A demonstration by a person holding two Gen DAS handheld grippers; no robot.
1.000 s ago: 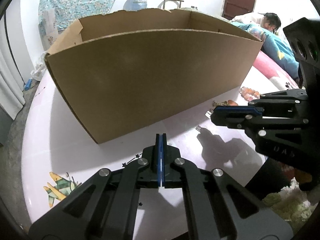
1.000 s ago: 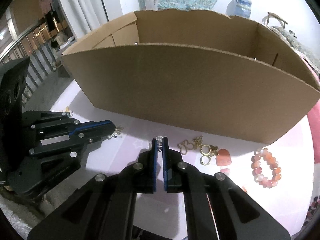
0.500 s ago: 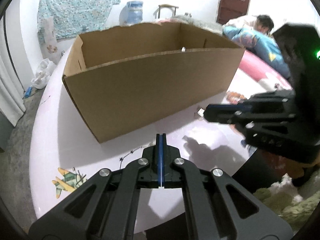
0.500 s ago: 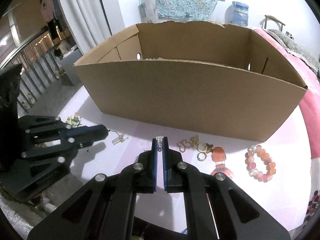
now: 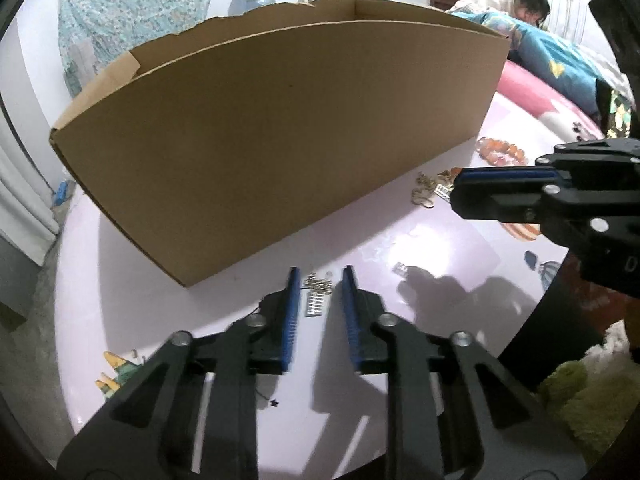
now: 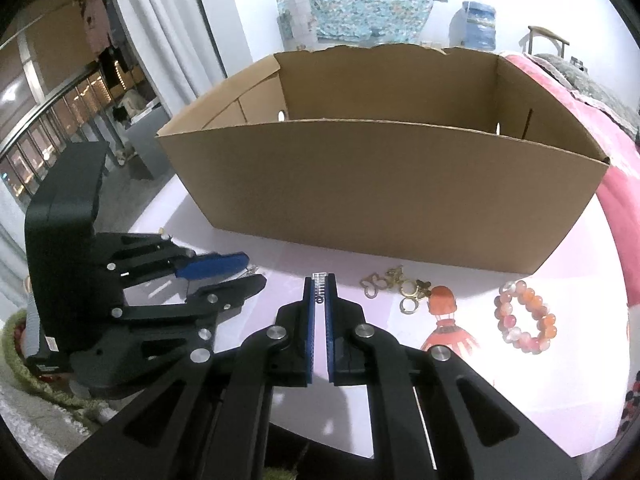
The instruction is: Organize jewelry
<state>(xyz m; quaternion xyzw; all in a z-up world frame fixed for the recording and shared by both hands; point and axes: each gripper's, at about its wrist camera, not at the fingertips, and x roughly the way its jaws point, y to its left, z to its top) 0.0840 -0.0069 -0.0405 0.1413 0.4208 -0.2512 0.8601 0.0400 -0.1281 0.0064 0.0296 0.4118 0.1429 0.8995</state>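
Since the earlier frame, left hand-held gripper (image 5: 320, 280) had parted its jaws and dropped toward the tabletop (image 5: 132, 300).

Left wrist view: jaws stood apart, straddling a small silver earring (image 5: 317, 295) lying flat at 12 o'clock, just short of the cardboard box (image 5: 280, 140).

Right wrist view: right hand-held gripper (image 6: 319, 280) was clamped on a small silver piece (image 6: 319, 280). Gold pieces (image 6: 394, 286) and bead bracelet (image 6: 524, 318) lay at 2 o'clock.

Judgement: lower left tips flush to tabletop, centre the earring, close slowly.
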